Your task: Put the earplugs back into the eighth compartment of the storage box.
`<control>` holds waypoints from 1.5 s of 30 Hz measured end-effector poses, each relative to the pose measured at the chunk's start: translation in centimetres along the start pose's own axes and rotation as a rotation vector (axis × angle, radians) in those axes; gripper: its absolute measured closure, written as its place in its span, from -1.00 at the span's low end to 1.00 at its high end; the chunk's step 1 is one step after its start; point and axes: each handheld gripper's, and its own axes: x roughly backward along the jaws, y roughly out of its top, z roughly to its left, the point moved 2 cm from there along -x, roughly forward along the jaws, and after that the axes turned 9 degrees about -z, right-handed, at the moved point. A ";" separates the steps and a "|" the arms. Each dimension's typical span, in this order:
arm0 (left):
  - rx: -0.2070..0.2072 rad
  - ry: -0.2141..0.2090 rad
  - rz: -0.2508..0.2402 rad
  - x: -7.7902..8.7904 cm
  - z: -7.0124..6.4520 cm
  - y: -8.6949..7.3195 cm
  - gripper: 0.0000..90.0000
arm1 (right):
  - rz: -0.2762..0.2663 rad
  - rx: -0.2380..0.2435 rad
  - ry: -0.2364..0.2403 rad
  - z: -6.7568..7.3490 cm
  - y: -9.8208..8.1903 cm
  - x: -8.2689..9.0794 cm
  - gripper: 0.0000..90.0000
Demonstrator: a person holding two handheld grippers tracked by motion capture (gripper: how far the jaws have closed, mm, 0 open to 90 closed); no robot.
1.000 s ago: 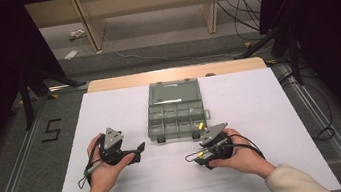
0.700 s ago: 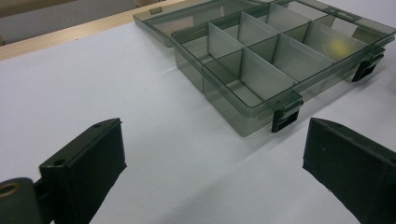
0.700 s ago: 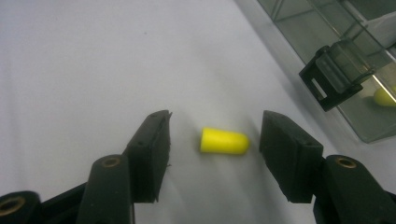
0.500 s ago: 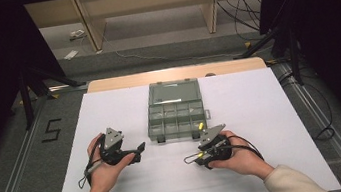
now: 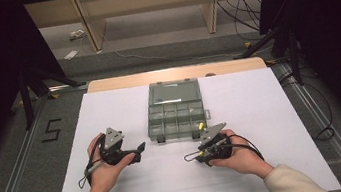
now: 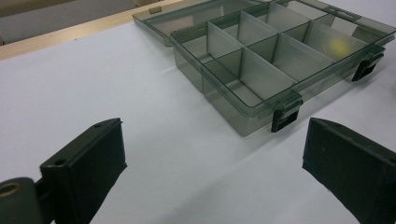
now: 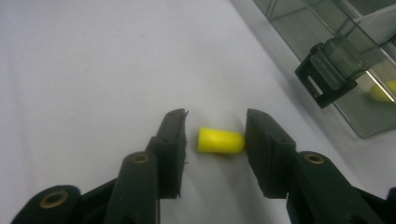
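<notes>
A small yellow foam plug, a stubby cylinder with one flat end and one rounded, lies on its side on the white table cover, between the jaws of the right gripper. Those jaws have just been closing around it: one end of the plug appears to meet the right-hand jaw, while a sliver of white shows between its other end and the left-hand jaw, so the plug is bracketed rather than squeezed. It sits just off the near right corner of the smoky clear compartment box, beside one of the box's black latches. A second yellow piece rests inside the box's near right cell.

The left gripper, held by the person's left hand near the box's near left corner, has its jaws spread wide with bare cover between them. The box's lid lies folded open toward the table's far edge. Wide stretches of white cover lie open to either side of the box and along the near edge, around both hands.
</notes>
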 end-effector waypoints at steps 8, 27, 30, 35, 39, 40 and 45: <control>-0.003 -0.002 0.001 0.0 0.0 0.0 -0.88 | -0.005 0.000 -0.007 -0.1 0.0 0.0 0.50; -0.001 0.000 -0.001 0.0 0.0 0.0 -0.88 | -0.027 -0.023 0.012 -0.3 0.3 0.3 0.54; 0.002 0.000 0.000 0.0 0.0 0.0 -0.88 | -0.036 -0.022 0.010 -0.3 0.4 0.4 0.54; 0.002 0.000 0.000 0.0 0.0 0.0 -0.88 | -0.042 -0.024 0.010 -0.3 0.5 0.5 0.54; -0.001 0.001 -0.002 0.0 0.0 0.0 -0.88 | -0.048 -0.027 0.009 -0.4 0.6 0.6 0.54; -0.001 0.001 -0.002 0.0 0.0 0.0 -0.88 | -0.049 -0.029 0.009 -0.4 0.6 0.6 0.54; 0.002 0.000 0.000 0.0 0.0 0.0 -0.88 | -0.054 -0.034 0.006 -0.4 0.7 0.8 0.55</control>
